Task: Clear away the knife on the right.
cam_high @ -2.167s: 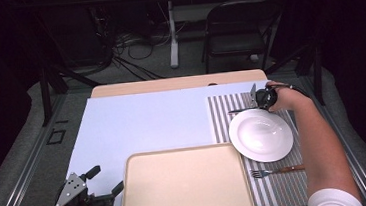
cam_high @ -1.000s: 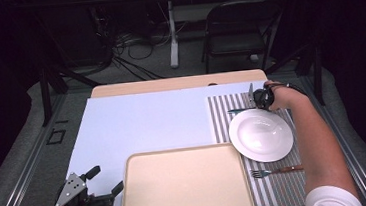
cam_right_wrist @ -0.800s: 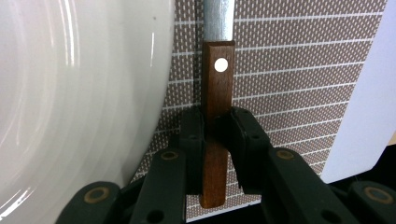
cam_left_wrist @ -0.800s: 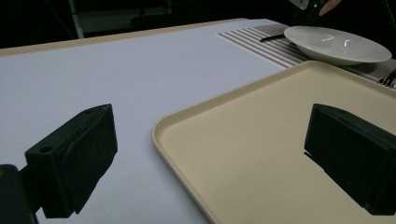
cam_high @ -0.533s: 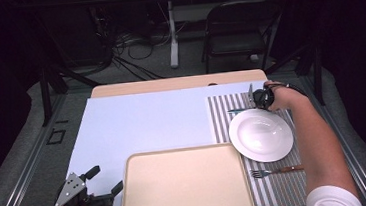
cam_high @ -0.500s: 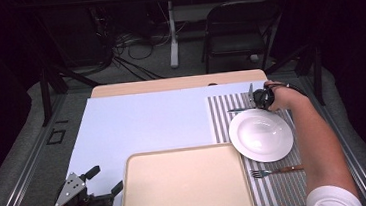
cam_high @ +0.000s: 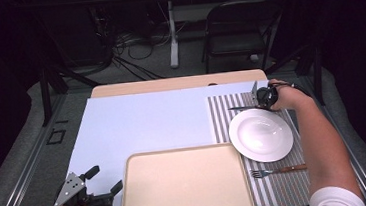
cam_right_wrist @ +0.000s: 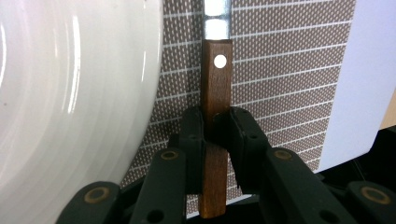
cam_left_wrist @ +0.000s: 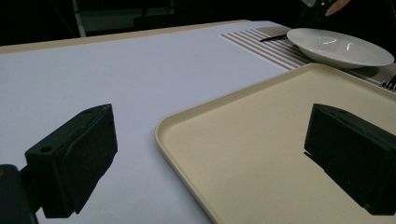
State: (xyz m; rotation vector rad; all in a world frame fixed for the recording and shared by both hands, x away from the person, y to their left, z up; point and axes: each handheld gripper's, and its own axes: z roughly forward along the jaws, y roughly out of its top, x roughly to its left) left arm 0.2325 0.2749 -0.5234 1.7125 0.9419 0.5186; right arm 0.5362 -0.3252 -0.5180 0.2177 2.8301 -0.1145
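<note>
Right gripper view: knife handle pinched between right tool pads.

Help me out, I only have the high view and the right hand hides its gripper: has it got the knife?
Observer: Yes. In the right gripper view the right gripper is shut on the knife by its wooden handle.
Operator: Where is the knife relative to the plate?
Observer: It lies on the striped mat, beside the plate, with a strip of mat between them.
Operator: And the left gripper?
Observer: The left gripper is open, one jaw over the tray, holding nothing.
</note>
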